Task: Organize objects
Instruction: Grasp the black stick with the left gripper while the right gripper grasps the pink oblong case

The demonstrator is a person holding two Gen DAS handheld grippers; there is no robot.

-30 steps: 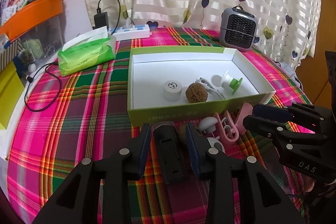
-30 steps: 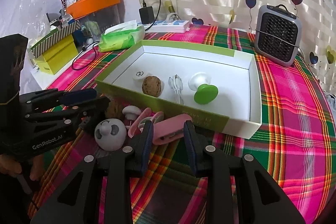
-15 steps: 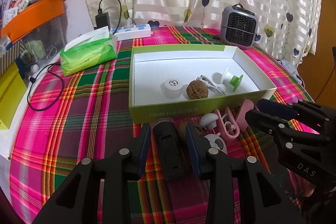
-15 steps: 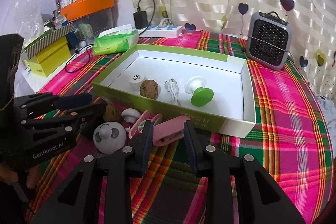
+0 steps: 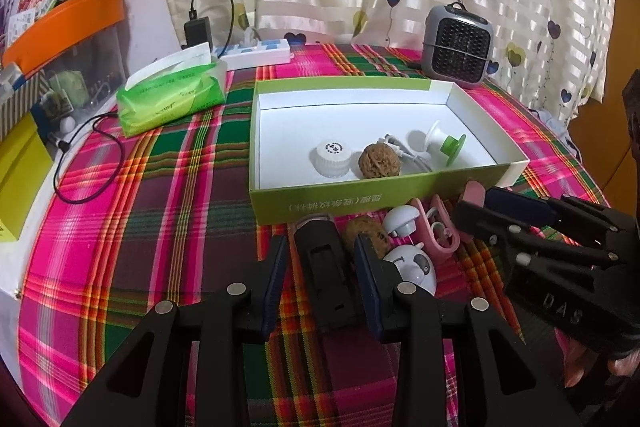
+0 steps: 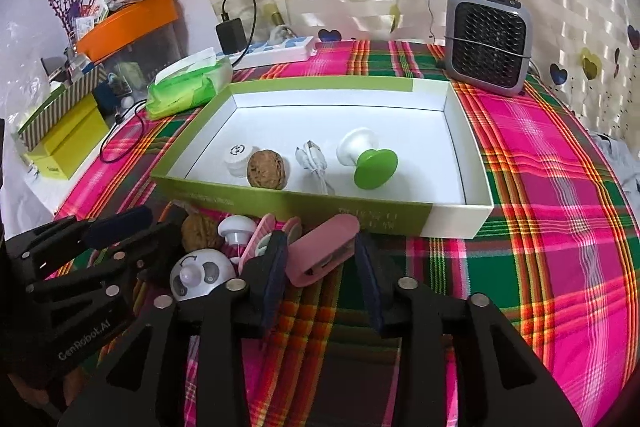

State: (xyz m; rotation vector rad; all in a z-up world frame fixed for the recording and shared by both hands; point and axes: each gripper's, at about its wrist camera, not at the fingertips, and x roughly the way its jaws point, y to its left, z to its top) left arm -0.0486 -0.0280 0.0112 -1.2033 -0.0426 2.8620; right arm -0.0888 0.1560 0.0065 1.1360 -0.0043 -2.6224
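Both tools point steeply down at the clutter just in front of the green box point(image 6: 288, 203) on the plaid table point(image 6: 552, 195). The left hand-held gripper point(image 5: 322, 283) has its jaws parted around a black oblong device point(image 5: 326, 275) lying on the cloth; the pads stand beside it on either side with a gap showing, not pressing. The right hand-held gripper point(image 6: 320, 279) has just been opening its jaws, which now straddle a pink clip point(image 6: 324, 253) without squeezing it (its far end nearly reaches the box's front wall). Left of the clip lie a white round toy point(image 6: 202, 275), a small white mushroom-shaped knob point(image 6: 237, 229) and a brown walnut point(image 6: 200, 231). Inside the box sit a white cap point(image 6: 239, 159), another walnut point(image 6: 266, 169), a coiled white cable point(image 6: 314, 163) and a green-topped white spool point(image 6: 366, 157).
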